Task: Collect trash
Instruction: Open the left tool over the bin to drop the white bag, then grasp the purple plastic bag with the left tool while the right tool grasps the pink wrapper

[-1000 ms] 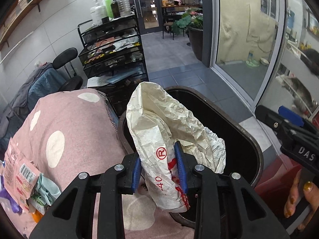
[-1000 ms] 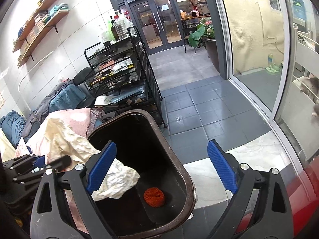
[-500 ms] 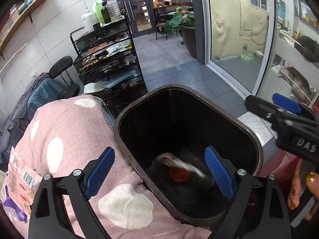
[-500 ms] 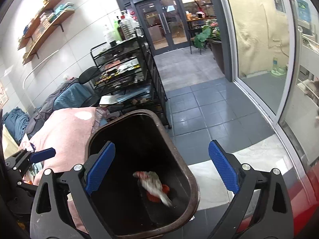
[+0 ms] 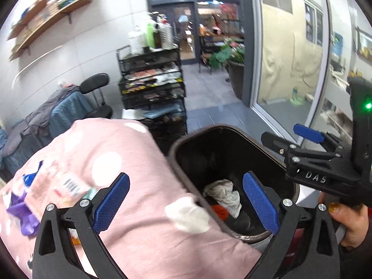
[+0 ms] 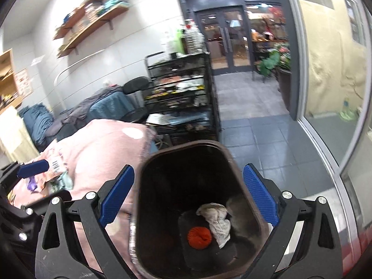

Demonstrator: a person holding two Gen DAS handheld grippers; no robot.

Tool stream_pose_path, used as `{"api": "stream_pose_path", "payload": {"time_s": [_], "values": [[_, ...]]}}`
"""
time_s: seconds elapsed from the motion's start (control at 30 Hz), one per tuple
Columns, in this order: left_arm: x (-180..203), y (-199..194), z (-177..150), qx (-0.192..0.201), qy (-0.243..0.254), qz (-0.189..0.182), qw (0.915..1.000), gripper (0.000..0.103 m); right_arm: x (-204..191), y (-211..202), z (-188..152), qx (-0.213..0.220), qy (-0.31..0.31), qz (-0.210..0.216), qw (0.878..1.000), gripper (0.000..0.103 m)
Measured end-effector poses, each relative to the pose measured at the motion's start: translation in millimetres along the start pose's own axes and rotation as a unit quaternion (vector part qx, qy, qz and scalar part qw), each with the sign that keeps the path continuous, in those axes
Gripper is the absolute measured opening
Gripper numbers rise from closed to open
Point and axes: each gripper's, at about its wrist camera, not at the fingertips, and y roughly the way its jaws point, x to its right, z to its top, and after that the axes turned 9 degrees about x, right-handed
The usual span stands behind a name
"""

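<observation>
A dark brown bin [image 5: 232, 129] [image 6: 186, 145] stands on the floor beside a pink polka-dot blanket [image 5: 104, 158]. At its bottom lie a crumpled white paper wrapper [image 5: 223, 193] [image 6: 217, 218] and an orange ball [image 6: 199, 237]. My left gripper [image 5: 186, 176] hovers over the blanket's edge and the bin, jaws opening, nothing between them. My right gripper [image 6: 188, 169] is open above the bin, empty, held by a hand [image 5: 348, 220]. A pink snack wrapper [image 5: 53, 186] and a purple wrapper [image 5: 23, 211] lie on the blanket to the left.
A black wire rack [image 5: 151, 88] loaded with bottles and clutter stands behind the bin. A black chair [image 5: 95, 86] draped with clothes is at the left. A glass partition [image 5: 290, 69] runs along the right, and a potted plant [image 5: 232, 69] stands beyond.
My left gripper opened and let go of the crumpled white wrapper, which fell to the bin's bottom. Both grippers then rose and drew back a little.
</observation>
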Motion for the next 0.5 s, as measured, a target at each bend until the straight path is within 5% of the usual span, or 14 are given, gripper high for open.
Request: {"api": "stream_pose_path", "payload": {"time_s": [0.5], "values": [[-95.5,-49.4,-47.7,0.009,-0.102,0.125,0.9869,0.098,-125.2,22.0,-7.6,-0.029,-0.079,0.169,0.982,0.094]]}}
